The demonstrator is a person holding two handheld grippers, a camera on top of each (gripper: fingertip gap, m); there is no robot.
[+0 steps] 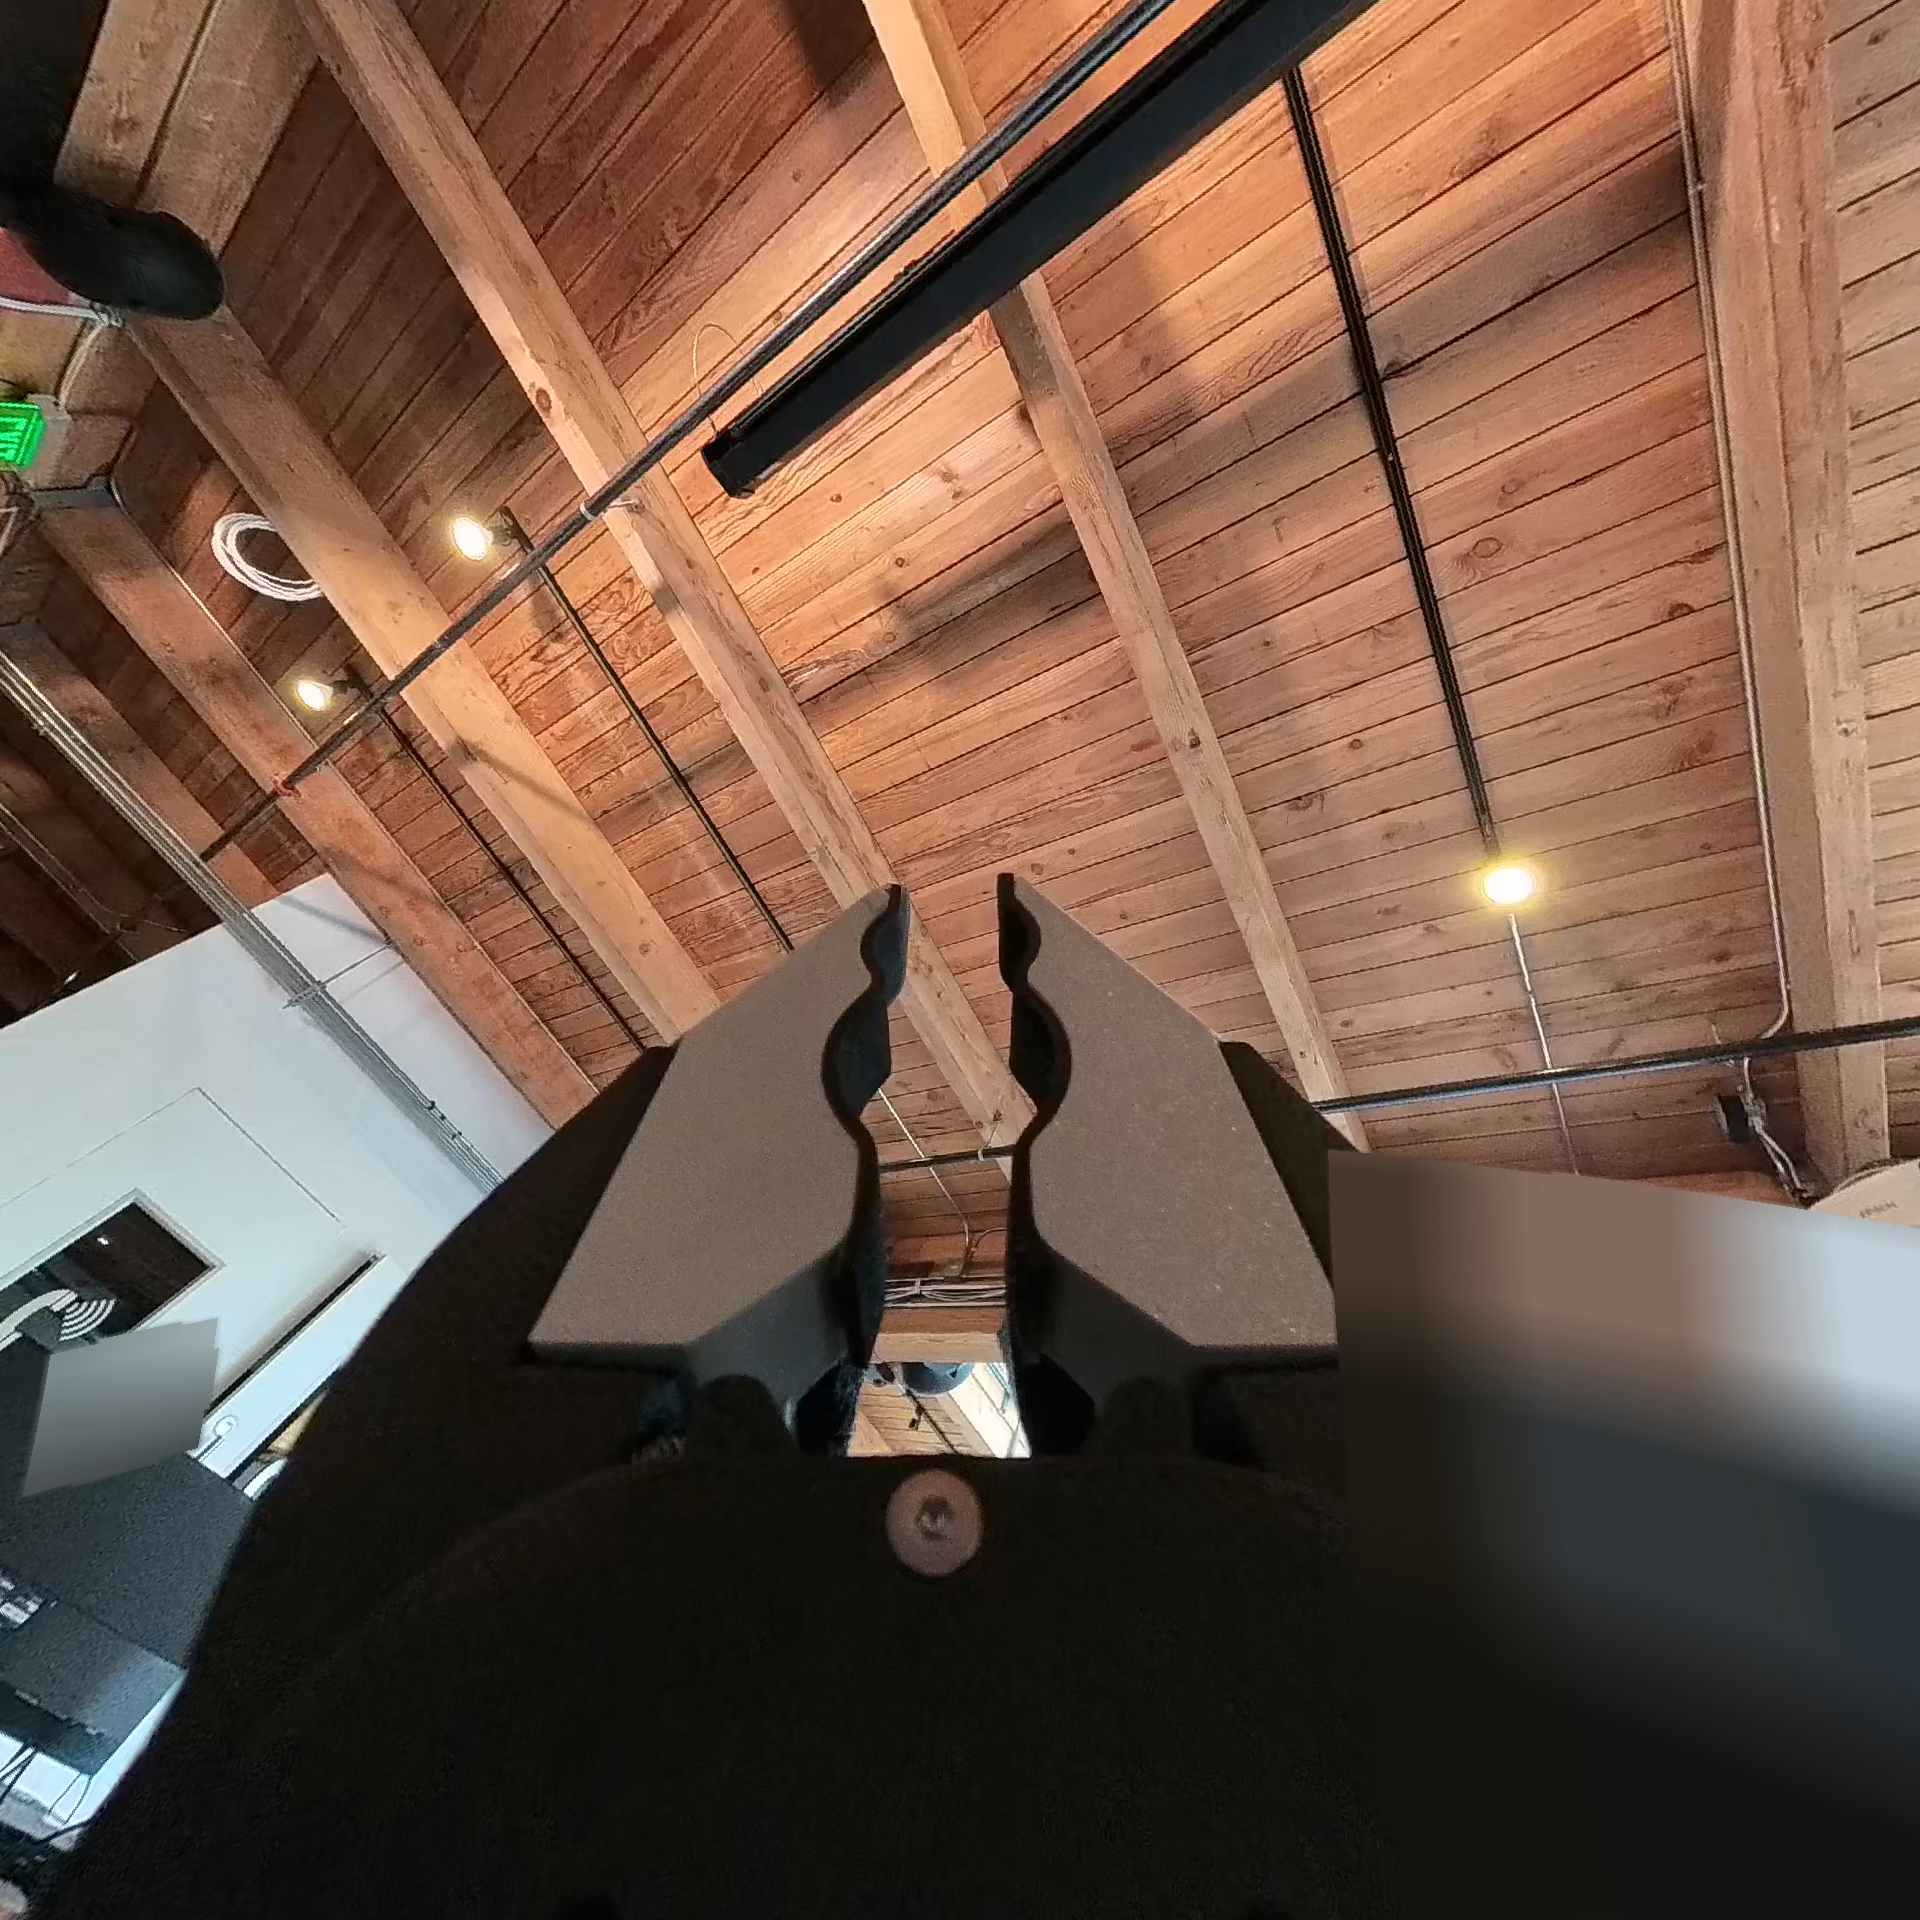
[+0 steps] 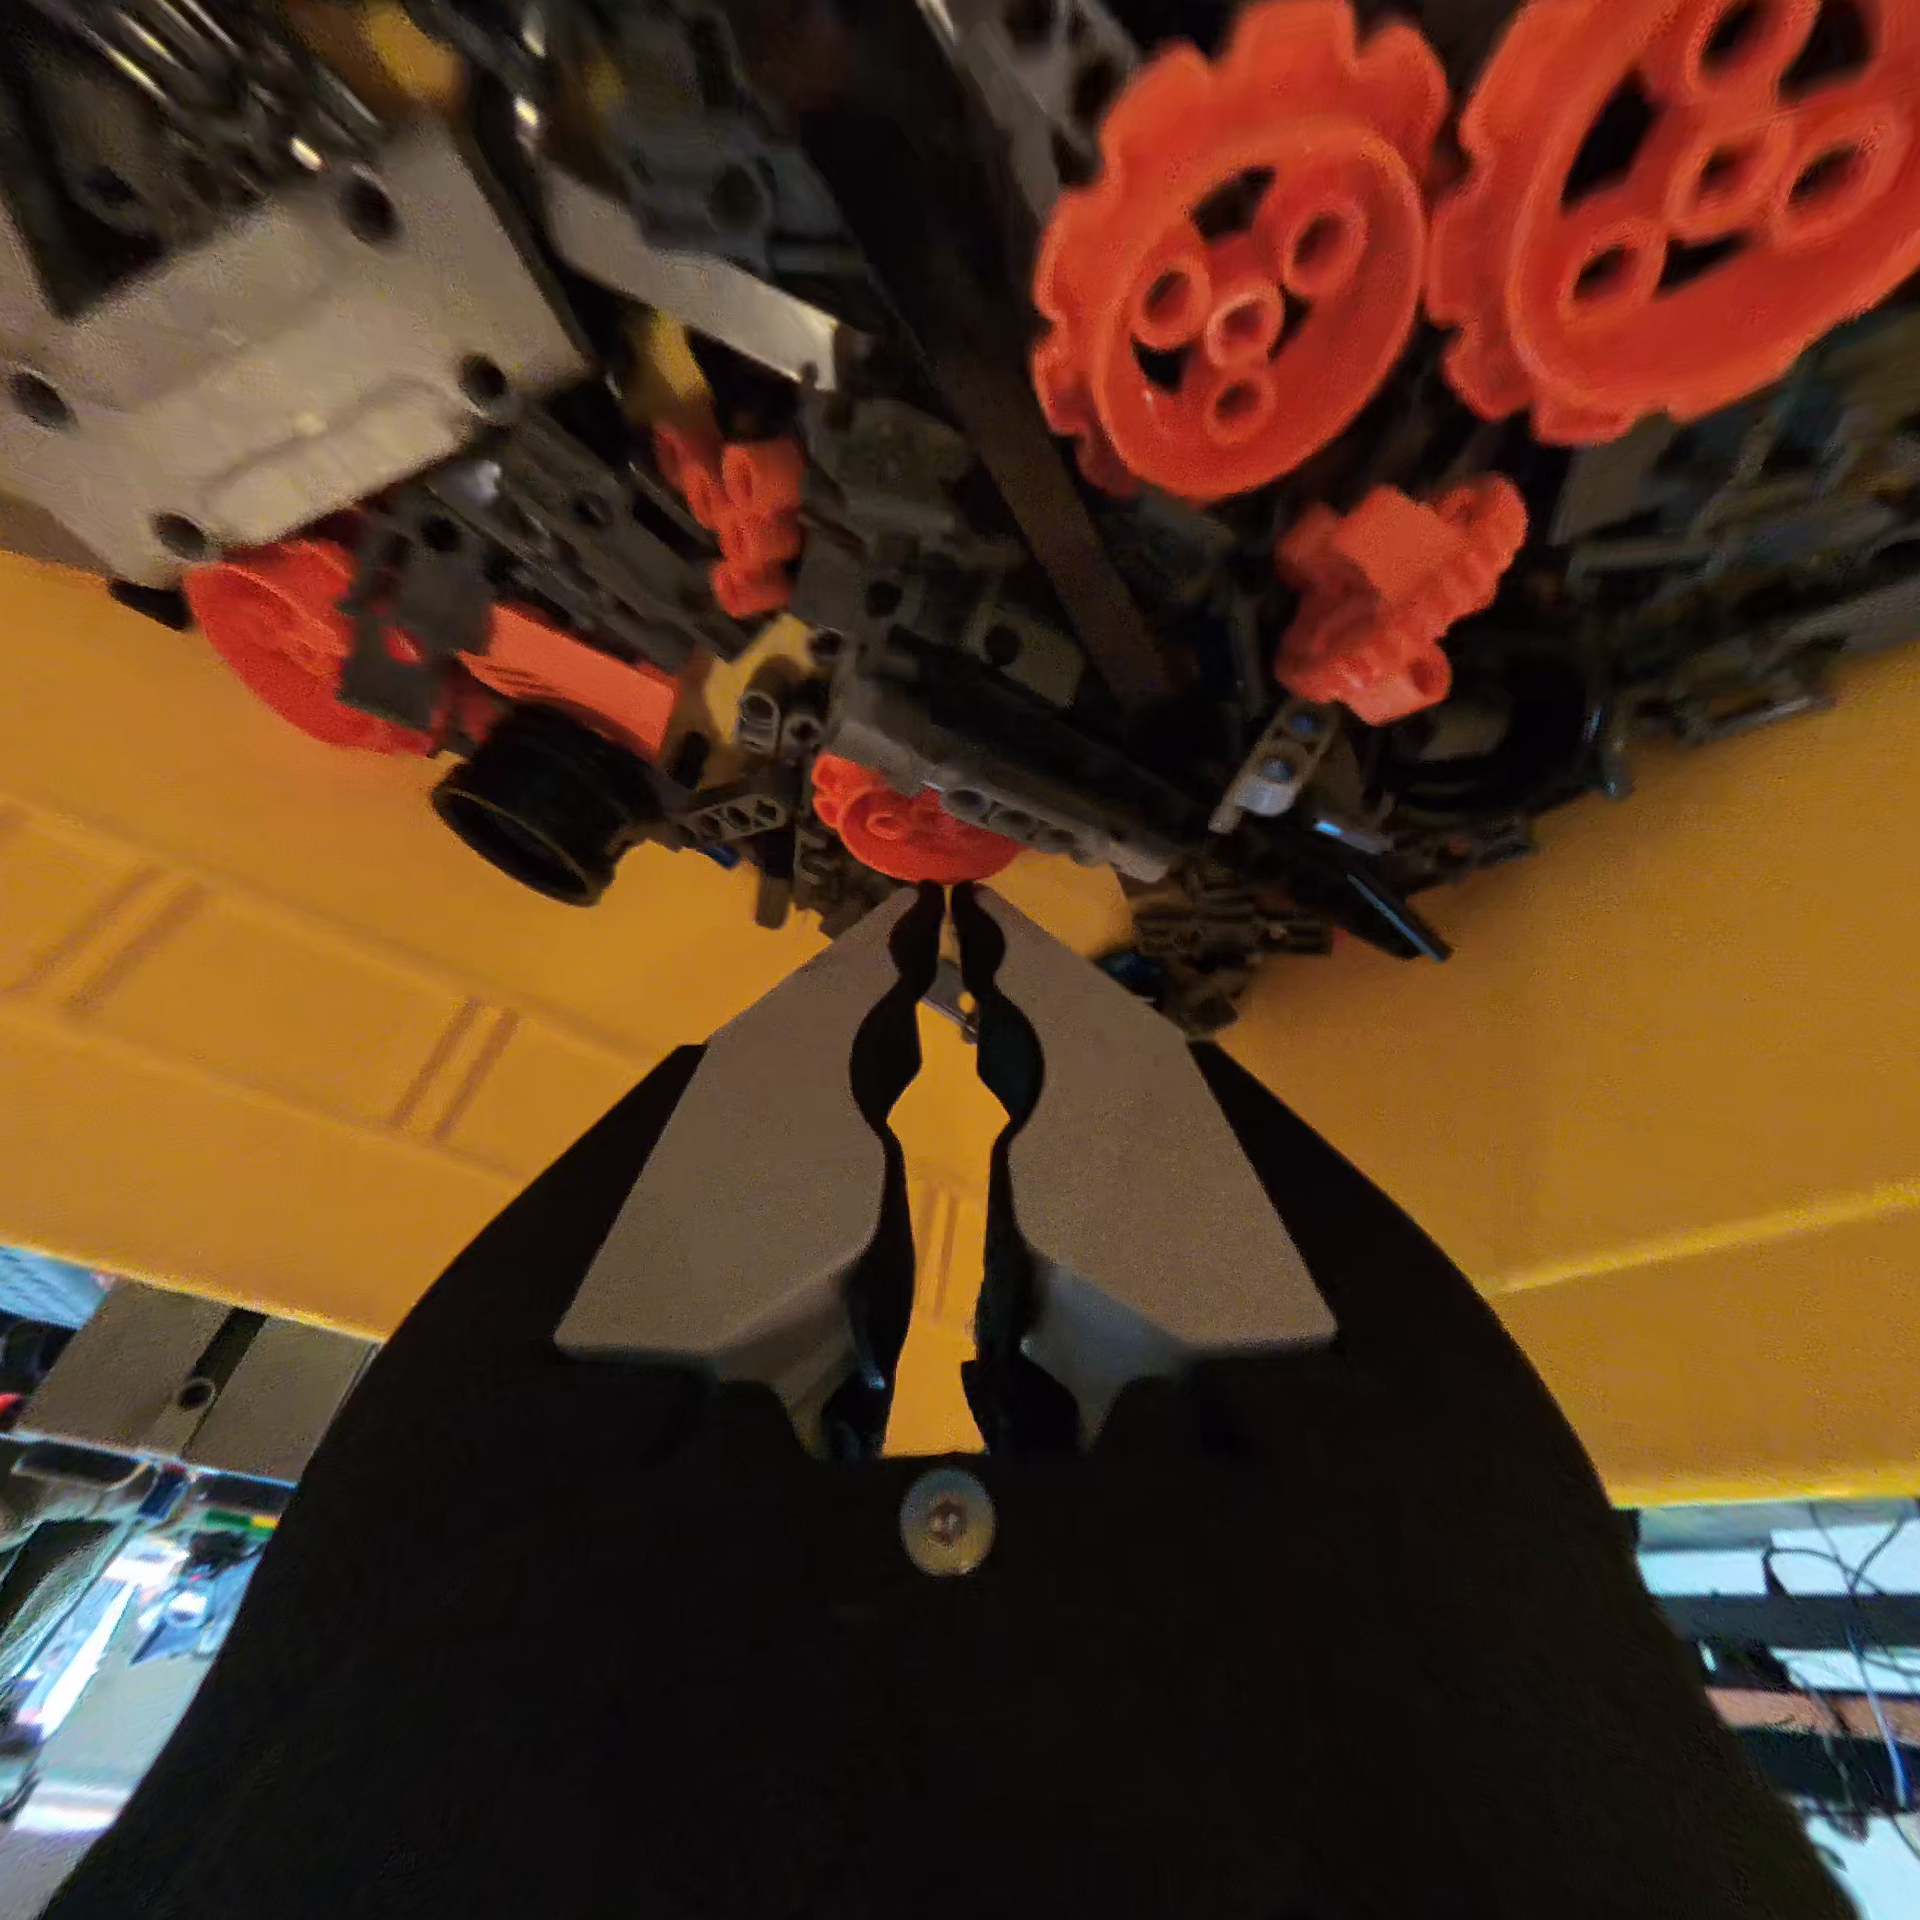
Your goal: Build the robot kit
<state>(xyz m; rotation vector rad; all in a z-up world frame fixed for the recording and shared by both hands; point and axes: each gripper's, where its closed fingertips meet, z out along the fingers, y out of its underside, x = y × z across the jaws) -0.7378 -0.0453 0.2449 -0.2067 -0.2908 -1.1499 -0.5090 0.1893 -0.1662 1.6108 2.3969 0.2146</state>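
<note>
The left gripper (image 1: 951, 896) is pointing up at a wooden plank ceiling (image 1: 1195, 582), its fingers standing slightly apart with nothing between them. A black rail (image 1: 997, 249) and small round lamps (image 1: 1507, 883) are hanging under the planks, and a white wall (image 1: 208, 1101) is showing at the lower left. Blurred patches are covering the lower right and a spot at the left edge.

The right gripper (image 2: 948, 891) is reaching toward a toy machine built from plastic bricks (image 2: 935, 644), which is lying on a yellow surface (image 2: 1558, 1091) and is being cut off by the top edge. Its tips are nearly pressed together, right against a small orange gear (image 2: 904, 831) at the model's near edge; whether they are pinching anything is hard to make out. Two large orange gears (image 2: 1236, 260) are looking smeared at the upper right, and a black wheel (image 2: 540, 805) is sitting to the left. The background below the yellow surface is too blurry to read
</note>
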